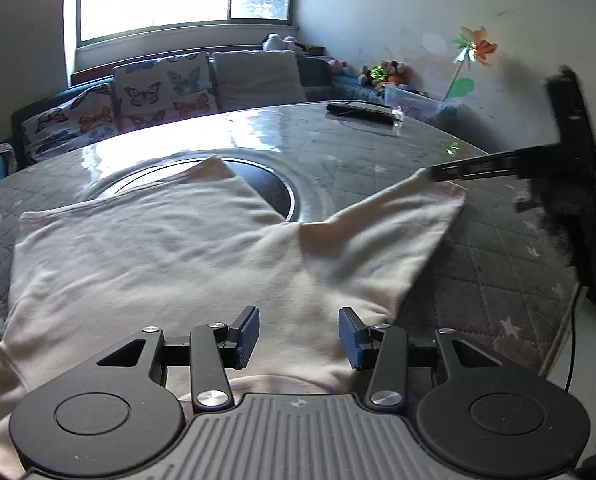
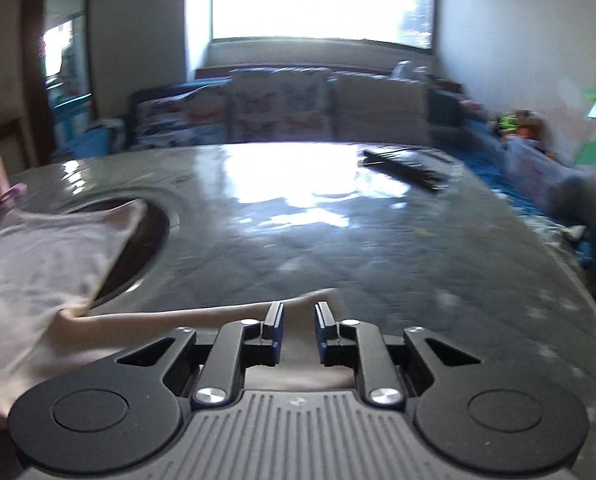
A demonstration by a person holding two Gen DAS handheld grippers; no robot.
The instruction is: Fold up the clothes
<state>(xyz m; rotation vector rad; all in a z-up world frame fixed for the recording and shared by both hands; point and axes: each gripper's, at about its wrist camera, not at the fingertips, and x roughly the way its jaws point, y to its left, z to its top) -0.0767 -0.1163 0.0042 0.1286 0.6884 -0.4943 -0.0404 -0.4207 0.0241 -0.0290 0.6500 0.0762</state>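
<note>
Here, my left gripper stands with its blue pads wide apart and nothing between them, hovering low over the near part of a cream long-sleeved top. My right gripper has its jaws at a narrow gap above the end of the sleeve; the left wrist view shows a finger reaching the cuff at about 2 o'clock, but I cannot tell whether cloth is pinched.

The top lies spread on the quilted table cover, body flat toward 11 o'clock, 1 sleeve stretched out toward 2 o'clock. I see no finished packet: the body looks 1 layer wide and this sleeve is still out. That would fit a sleeve about to be brought in, or a garment only being laid flat, and the blur in the right wrist view settles neither.

For room, the table is open from 12 to 2 o'clock, apart from a dark flat object far off at 1 o'clock. The dark round inset sits under the top's far corner. The table edge falls away close at 3 o'clock, with a cable hanging there.
</note>
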